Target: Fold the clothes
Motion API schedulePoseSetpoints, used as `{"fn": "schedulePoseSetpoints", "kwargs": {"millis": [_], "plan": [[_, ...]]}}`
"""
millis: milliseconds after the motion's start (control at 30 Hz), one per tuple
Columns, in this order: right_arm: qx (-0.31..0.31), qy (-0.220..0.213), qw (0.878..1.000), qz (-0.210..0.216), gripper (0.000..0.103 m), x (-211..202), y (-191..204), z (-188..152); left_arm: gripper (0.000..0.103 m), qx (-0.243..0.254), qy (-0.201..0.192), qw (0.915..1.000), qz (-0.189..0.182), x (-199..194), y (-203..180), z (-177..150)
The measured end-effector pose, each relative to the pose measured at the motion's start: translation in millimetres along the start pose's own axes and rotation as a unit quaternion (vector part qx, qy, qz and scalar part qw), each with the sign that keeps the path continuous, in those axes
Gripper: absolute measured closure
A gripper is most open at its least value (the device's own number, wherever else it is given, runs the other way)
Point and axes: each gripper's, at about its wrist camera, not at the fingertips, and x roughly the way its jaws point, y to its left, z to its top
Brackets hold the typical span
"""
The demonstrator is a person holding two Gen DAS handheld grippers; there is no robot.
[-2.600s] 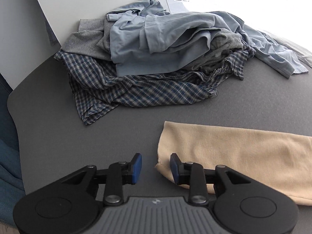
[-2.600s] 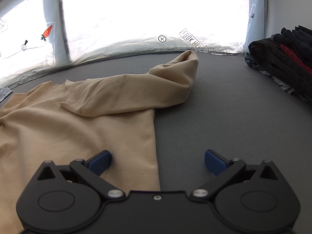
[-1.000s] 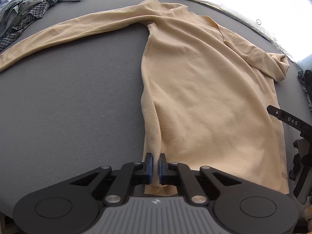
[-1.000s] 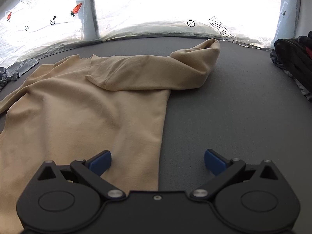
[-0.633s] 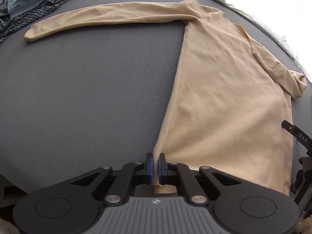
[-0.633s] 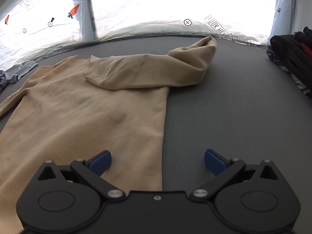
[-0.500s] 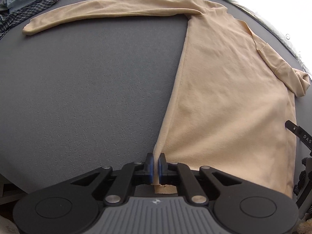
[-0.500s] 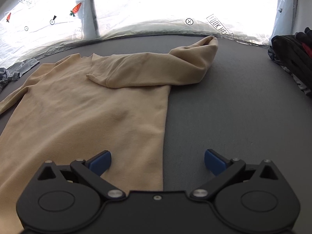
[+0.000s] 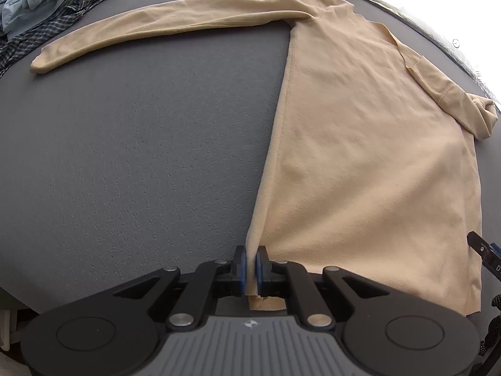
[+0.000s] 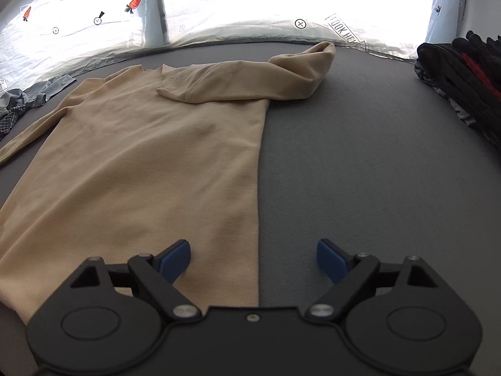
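A beige long-sleeved shirt (image 9: 360,144) lies spread flat on the grey table (image 9: 141,144). Its left sleeve (image 9: 162,26) stretches out to the left; its right sleeve (image 10: 250,84) is folded over the chest. My left gripper (image 9: 251,266) is shut on the shirt's bottom left hem corner, which is pulled taut. My right gripper (image 10: 253,260) is open and straddles the shirt's right side edge (image 10: 255,219) near the hem, one finger over the cloth and one over the table. Part of the right gripper (image 9: 488,257) shows in the left wrist view.
A heap of unfolded blue, grey and plaid clothes (image 9: 47,3) lies at the table's far left. A stack of dark clothes (image 10: 463,72) lies at the far right. Bright windows with stickers (image 10: 250,0) run behind the table's far edge.
My left gripper went from the sleeve cuff to the bottom hem corner, shut on it and pulled it taut, straightening the left side. My right gripper stayed open over the right edge.
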Motion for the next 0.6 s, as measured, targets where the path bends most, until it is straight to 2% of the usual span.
{"fn": "schedulePoseSetpoints", "kwargs": {"millis": [33, 100, 133, 167, 233, 267, 333, 467, 533, 600], "plan": [[0.002, 0.001, 1.0, -0.001, 0.025, -4.7, -0.6, -3.0, 0.094, 0.003, 0.001, 1.0, 0.001, 0.2, -0.4, 0.1], [0.006, 0.002, 1.0, -0.001, 0.045, -12.6, -2.1, -7.6, 0.094, 0.007, 0.002, 1.0, 0.001, 0.5, -0.8, 0.6], [0.01, 0.003, 1.0, 0.003, 0.051, -17.9, -3.6, -10.6, 0.094, 0.011, 0.003, 0.9999, 0.001, 1.1, -1.9, 1.0], [0.014, 0.004, 1.0, 0.009, 0.062, -21.0, -4.7, -12.5, 0.094, 0.015, 0.003, 0.9999, 0.002, 1.6, -3.0, 1.3], [0.029, 0.011, 0.999, 0.027, 0.091, -27.1, -6.2, -16.9, 0.095, 0.021, 0.003, 0.9998, 0.001, 1.9, -3.9, 1.4], [0.035, 0.013, 0.999, 0.025, 0.099, -29.8, -6.5, -18.2, 0.096, 0.023, 0.004, 0.9997, 0.001, 1.9, -4.1, 1.7], [0.047, 0.016, 0.998, 0.027, 0.102, -36.0, -9.7, -18.8, 0.097, 0.017, 0.009, 0.9998, -0.01, 0.1, -0.7, 3.9], [0.105, -0.007, 0.994, 0.043, 0.102, -64.2, -24.0, -10.7, 0.097, -0.016, 0.008, 0.9982, -0.057, -24.5, 15.5, 9.8], [0.099, -0.019, 0.994, 0.039, 0.102, -79.9, -21.7, -5.0, 0.097, -0.028, 0.005, 0.9968, -0.075, -37.2, 22.6, 13.6], [0.087, -0.015, 0.996, 0.029, 0.102, -84.3, -17.5, -3.1, 0.097, -0.026, 0.012, 0.9974, -0.067, -32.3, 24.5, 15.5]]}}
